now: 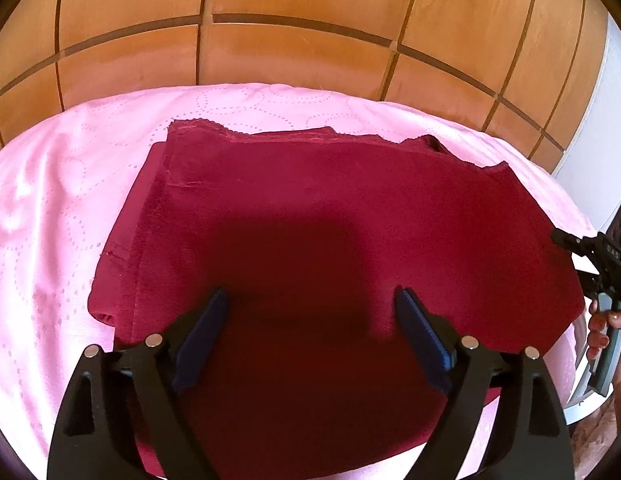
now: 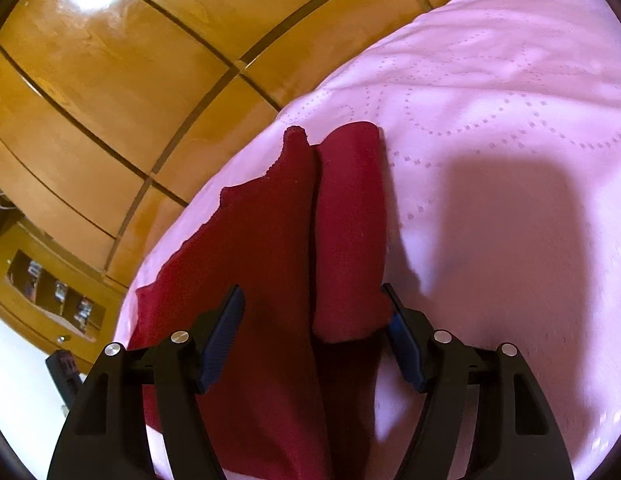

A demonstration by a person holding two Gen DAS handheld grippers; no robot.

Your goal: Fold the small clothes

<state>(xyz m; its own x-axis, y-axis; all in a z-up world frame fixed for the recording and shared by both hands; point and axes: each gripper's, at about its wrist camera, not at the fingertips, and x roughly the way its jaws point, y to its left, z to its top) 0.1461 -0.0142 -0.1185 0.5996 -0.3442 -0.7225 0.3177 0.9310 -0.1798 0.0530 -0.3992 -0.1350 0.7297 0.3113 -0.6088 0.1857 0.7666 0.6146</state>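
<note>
A dark red garment [image 1: 310, 208] lies folded flat on the pink bedspread [image 1: 50, 220], its scalloped hem at the far edge. My left gripper [image 1: 312, 300] hovers open over the garment's near half, with nothing pinched between its blue pads. At the garment's right edge a hand [image 1: 602, 328] holds my right gripper [image 1: 566, 242]. In the right wrist view, the right gripper [image 2: 310, 292] stands open astride the garment [image 2: 262, 248]. A raised fold of the cloth [image 2: 350, 232] runs between the jaws and touches the right pad [image 2: 398, 328]. The left pad stays apart from the fold.
Glossy wooden wardrobe panels [image 1: 302, 52] rise right behind the bed's far edge. A wooden shelf with small items [image 2: 54, 296] and a dark object [image 2: 64, 364] sit low at the left. Bare pink bedspread [image 2: 510, 160] spreads to the right of the garment.
</note>
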